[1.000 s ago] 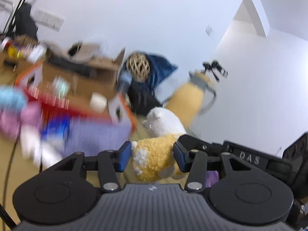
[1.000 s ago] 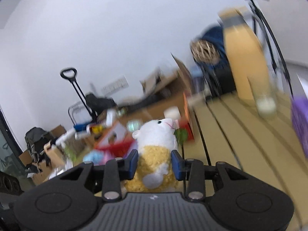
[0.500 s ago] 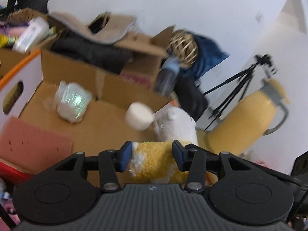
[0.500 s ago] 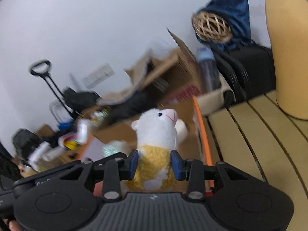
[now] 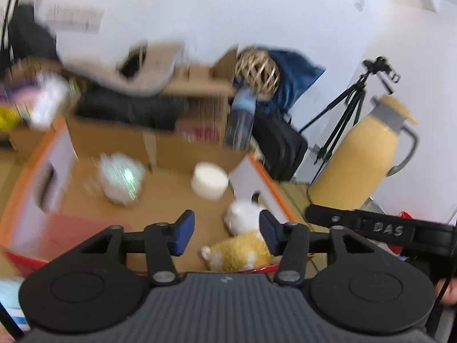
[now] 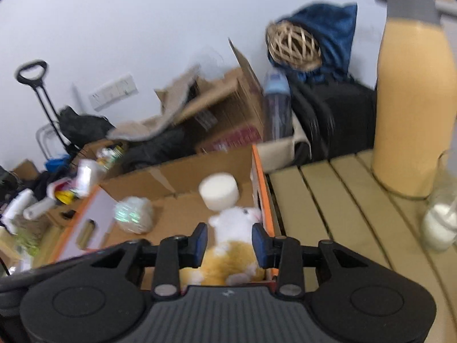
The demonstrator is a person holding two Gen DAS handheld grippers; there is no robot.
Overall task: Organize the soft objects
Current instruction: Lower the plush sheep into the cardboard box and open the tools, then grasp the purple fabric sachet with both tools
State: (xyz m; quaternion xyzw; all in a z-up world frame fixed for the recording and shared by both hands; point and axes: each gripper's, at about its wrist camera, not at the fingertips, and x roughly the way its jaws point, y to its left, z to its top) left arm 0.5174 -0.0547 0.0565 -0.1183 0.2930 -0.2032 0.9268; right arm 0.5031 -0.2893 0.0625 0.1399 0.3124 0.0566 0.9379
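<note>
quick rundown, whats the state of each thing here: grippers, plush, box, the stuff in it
left gripper: open, holding nothing
right gripper: open, plush between its fingers
plush toy: lying in the box, released
cardboard box: open-topped
white roll: resting in the box
shiny wrapped bundle: resting in the box

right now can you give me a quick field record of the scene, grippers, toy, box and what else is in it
left gripper: open, above the box, plush toy below and to its right side
right gripper: open, jaws either side of the toy, no clear squeeze
plush toy: white and yellow, lying in the box's right near corner
cardboard box: open, orange-edged
also in box: white foam cylinder, shiny wrapped bundle
beside box: tan flask on the slatted table
</note>
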